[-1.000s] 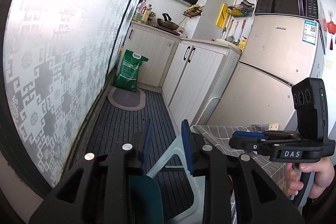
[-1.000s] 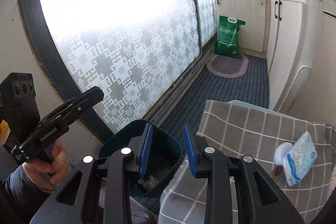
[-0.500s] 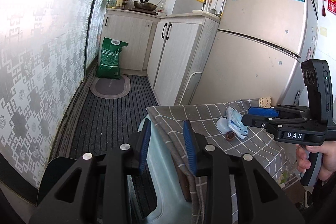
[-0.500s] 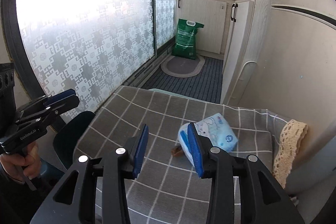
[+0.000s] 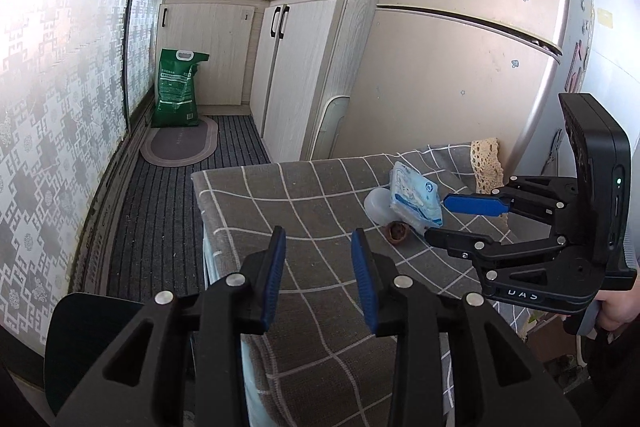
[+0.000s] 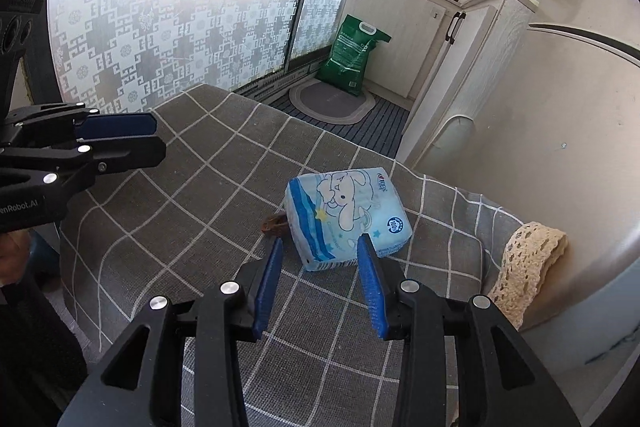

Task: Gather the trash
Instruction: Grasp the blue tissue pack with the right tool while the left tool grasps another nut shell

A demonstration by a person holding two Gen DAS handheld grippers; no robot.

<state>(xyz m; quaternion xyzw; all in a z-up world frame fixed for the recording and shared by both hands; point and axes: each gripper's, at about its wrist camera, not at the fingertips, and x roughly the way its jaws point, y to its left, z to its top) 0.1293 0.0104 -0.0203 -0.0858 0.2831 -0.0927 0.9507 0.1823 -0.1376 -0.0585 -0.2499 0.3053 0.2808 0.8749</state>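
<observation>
Over the bin side: I have swung my left gripper (image 5: 318, 267) away from the dark bin (image 5: 96, 343), which now sits low at my left edge; its jaws stand apart, holding nothing.
Change: a second ago both cameras looked down into the bin; now both face the checked cloth (image 6: 192, 211) on the table.
Meaning: I judge the drop done and the next pick starting.
Trash, counted left to right: one white lid-like piece (image 5: 376, 205), one brown nutshell (image 5: 398, 230), one blue tissue pack (image 6: 346, 213), all touching in one cluster.
Right gripper (image 6: 320, 283): released, jaws spread, just short of the pack's near edge, touching nothing.
Grippers: two, both empty.
Far right: one lace cloth (image 6: 528, 263), not trash, I think.
</observation>
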